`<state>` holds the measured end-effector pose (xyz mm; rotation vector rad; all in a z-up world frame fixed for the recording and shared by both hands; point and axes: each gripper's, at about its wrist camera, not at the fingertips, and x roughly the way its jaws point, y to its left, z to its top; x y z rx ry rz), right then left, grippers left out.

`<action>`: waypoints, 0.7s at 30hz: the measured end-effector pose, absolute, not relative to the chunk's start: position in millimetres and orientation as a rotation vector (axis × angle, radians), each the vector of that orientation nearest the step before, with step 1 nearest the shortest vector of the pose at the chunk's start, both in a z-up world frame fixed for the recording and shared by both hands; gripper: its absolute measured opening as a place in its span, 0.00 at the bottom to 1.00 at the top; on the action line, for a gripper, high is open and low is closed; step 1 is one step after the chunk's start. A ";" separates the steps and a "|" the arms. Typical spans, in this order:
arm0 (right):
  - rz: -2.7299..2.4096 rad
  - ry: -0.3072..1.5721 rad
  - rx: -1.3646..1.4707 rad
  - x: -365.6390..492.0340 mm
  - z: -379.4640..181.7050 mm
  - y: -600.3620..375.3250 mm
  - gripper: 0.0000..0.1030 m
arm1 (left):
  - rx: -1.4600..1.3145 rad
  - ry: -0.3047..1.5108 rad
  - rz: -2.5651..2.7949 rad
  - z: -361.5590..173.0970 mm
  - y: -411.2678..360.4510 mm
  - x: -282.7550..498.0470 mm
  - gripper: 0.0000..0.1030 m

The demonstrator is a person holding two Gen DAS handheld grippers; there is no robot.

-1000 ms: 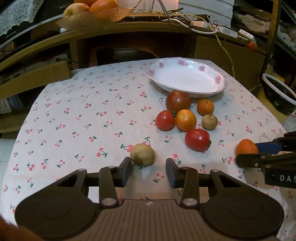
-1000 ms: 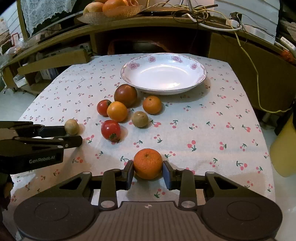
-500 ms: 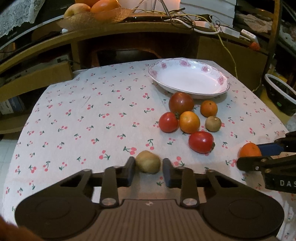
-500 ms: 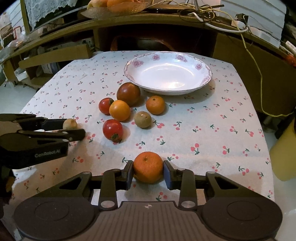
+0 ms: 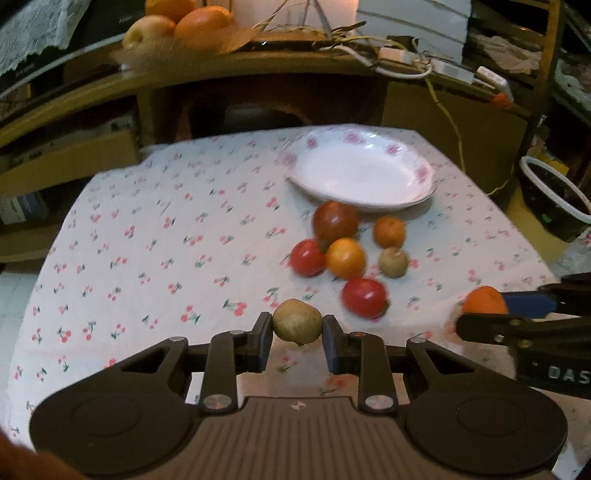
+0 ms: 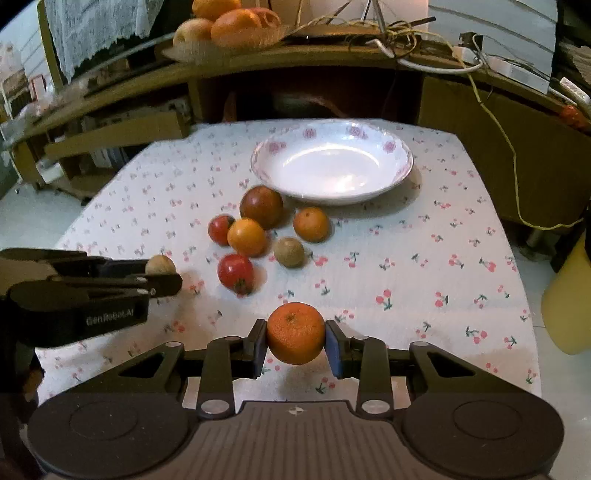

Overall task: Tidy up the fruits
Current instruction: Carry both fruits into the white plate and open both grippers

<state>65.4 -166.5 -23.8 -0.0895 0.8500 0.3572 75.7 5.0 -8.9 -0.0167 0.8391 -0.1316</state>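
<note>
On the cherry-printed cloth, six round fruits sit clustered just before a glossy white plate with a pink floral rim. Clear of the cloth, the left gripper clamps a dull, rough-skinned brownish fruit between its blue pads, and the right gripper pinches a pebbly-skinned mandarin. The left view is motion-blurred, softening the fruit outlines. Up on the wooden shelf, a basket of fruit is cut off by the frame.
</note>
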 end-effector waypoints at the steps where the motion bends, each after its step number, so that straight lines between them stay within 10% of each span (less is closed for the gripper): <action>1: 0.357 0.844 -0.085 65.9 -20.8 -167.5 0.33 | -0.009 0.836 -0.138 -4.2 0.3 77.2 0.33; 21: 0.305 0.782 -0.039 147.7 6.9 -171.3 0.33 | -0.020 0.794 -0.226 18.2 -21.8 168.2 0.33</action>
